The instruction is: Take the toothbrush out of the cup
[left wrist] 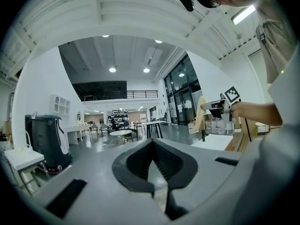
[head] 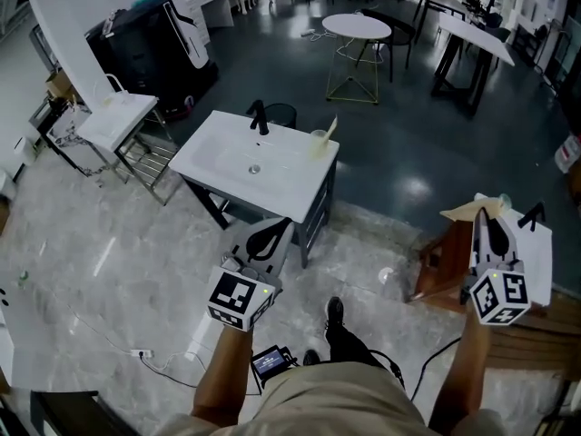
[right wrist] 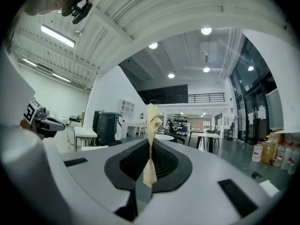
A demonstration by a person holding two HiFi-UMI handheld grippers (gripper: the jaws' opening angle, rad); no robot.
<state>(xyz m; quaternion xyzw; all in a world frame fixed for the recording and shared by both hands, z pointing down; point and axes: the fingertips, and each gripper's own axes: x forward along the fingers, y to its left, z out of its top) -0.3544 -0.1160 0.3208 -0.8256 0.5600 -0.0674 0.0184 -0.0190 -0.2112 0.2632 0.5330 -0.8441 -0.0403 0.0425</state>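
The toothbrush [head: 331, 127] leans in the cup [head: 318, 143] at a far corner of the white sink table [head: 227, 166], well apart from both grippers. The right gripper [right wrist: 150, 149] has its jaws pinched on a thin cream stick [right wrist: 151, 121]. The left gripper [left wrist: 152, 165] has its jaws closed together with nothing between them.

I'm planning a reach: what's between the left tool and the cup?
In the head view, only bare white sink top lies between the left tool and the cup at its far right corner.
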